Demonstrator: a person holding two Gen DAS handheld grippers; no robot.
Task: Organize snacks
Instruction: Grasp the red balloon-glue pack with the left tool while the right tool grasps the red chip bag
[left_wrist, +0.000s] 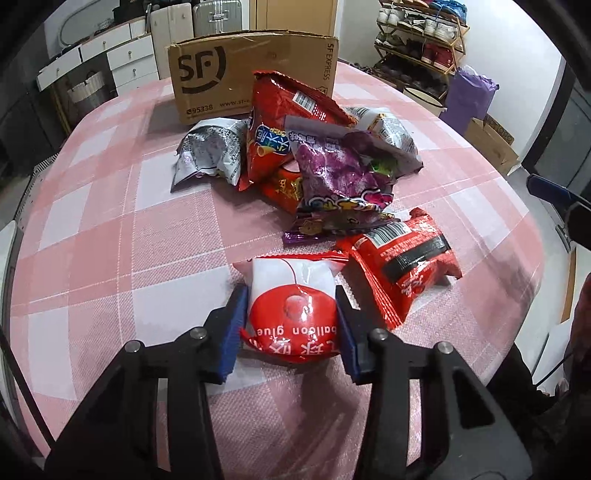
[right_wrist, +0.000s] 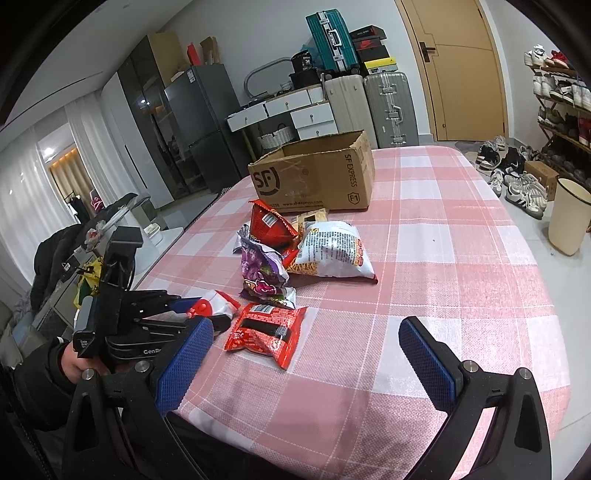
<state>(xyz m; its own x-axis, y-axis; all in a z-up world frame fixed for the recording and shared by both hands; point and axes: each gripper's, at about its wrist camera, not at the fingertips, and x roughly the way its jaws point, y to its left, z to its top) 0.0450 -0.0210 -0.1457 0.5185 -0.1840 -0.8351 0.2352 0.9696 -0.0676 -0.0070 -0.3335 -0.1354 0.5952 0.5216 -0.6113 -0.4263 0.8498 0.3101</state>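
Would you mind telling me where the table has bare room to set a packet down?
Bare cloth lies right of the snack pile, out to the table edge, and in front of the open right gripper. It is crowded between the cardboard box and the left gripper, which grips the white-and-red packet.

Both wrist views face the snack pile (left_wrist: 314, 162) – left nearer.

Suitcases (right_wrist: 369, 107), shoe rack (left_wrist: 421, 40), fridge (right_wrist: 207, 122), cream bin (right_wrist: 569, 218) around pink checked tablecloth (right_wrist: 443, 240).

Pink checked tablecloth (right_wrist: 443, 258), wooden door (right_wrist: 458, 70), suitcases (right_wrist: 388, 107); shoe rack (left_wrist: 421, 37), grey fridge (right_wrist: 203, 122)
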